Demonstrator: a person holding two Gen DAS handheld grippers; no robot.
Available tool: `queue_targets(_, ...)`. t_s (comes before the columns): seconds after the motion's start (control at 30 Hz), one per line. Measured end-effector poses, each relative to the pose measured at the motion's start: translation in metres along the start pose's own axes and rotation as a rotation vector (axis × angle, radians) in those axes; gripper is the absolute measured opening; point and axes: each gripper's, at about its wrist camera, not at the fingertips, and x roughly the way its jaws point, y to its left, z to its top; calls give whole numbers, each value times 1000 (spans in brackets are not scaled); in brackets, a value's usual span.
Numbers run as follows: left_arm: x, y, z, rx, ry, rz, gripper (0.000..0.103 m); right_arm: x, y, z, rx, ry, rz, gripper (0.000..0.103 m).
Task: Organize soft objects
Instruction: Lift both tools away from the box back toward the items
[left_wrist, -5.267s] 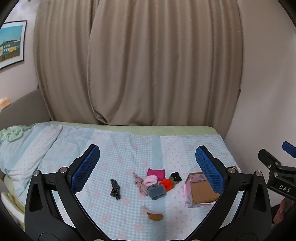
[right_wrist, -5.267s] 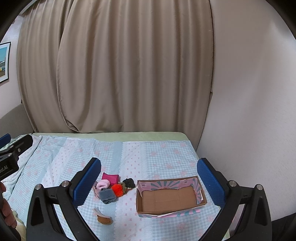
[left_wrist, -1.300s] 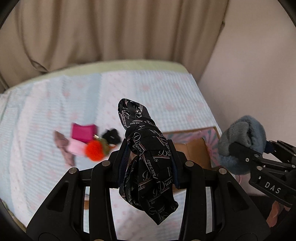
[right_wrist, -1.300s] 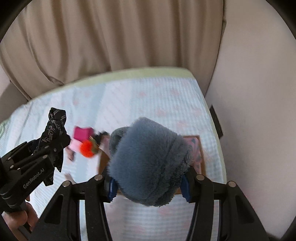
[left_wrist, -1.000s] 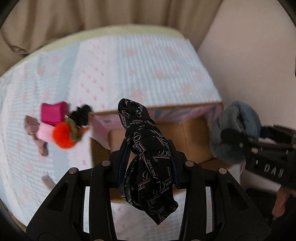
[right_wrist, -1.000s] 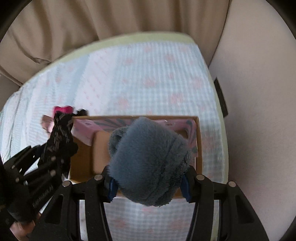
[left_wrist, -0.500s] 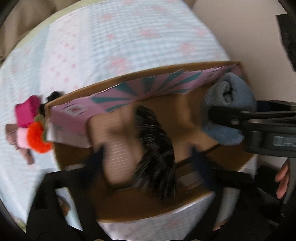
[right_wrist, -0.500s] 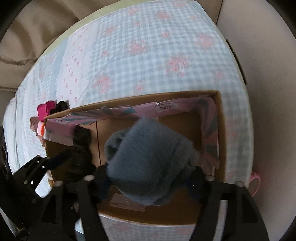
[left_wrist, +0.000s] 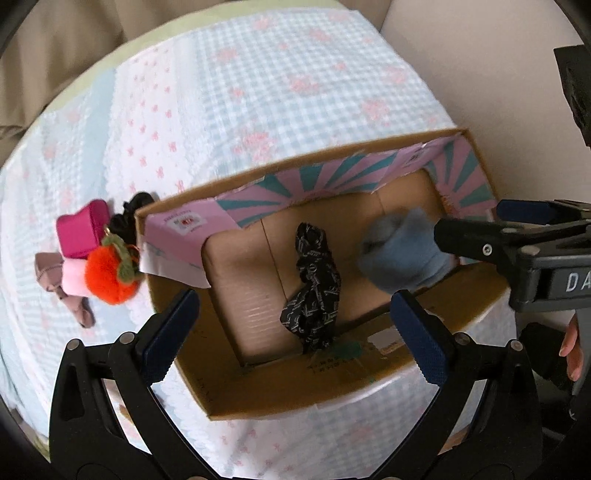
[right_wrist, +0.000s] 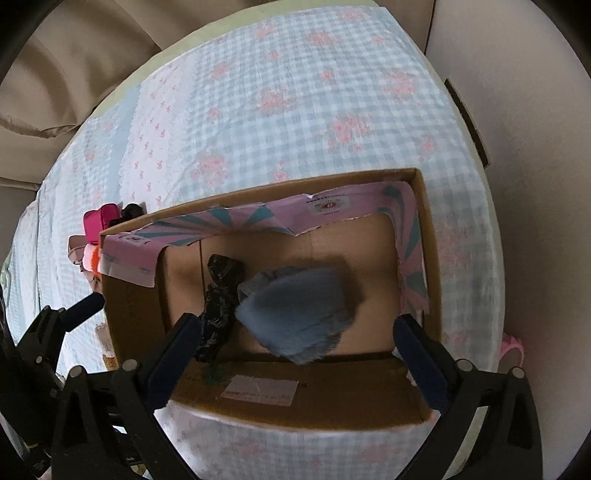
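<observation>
Left gripper (left_wrist: 291, 317) above cardboard box (left_wrist: 280, 391), jaws fully apart, nothing gripped. Right gripper (right_wrist: 295, 332) over same box, jaws opening, pads clear of blue fuzzy item (right_wrist: 295, 314), which looked blurred just under them. Black patterned cloth (left_wrist: 314, 291) lay on box floor, beside the blue item. Bare floor at box's left and far right ends. Outside left wall on checked bedspread (left_wrist: 295, 74): orange pompom (left_wrist: 107, 277), magenta pouch (left_wrist: 83, 229), pink items.

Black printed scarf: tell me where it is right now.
In the left wrist view the black printed scarf lies inside the cardboard box, near its middle, left of the blue fuzzy item.
</observation>
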Motion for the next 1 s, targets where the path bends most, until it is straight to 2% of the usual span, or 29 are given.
queue_targets(0.2,-45,0,-6,4,-78,-6,103,-36,14,-8,-31,-41,-66,103)
queue_targets(0.5,-137,21,-41,-32,-241,10,103,-141,58,-48,-99,-311,-122,103)
queue_targets(0.87,-279,96,-121,-113,-490,78,103,-243,143,-124,-145,-589,-107,103)
queue_targets(1.0,-307,127,-147,-175,-538,82,103,-265,175,-151,-155,-665,-82,103)
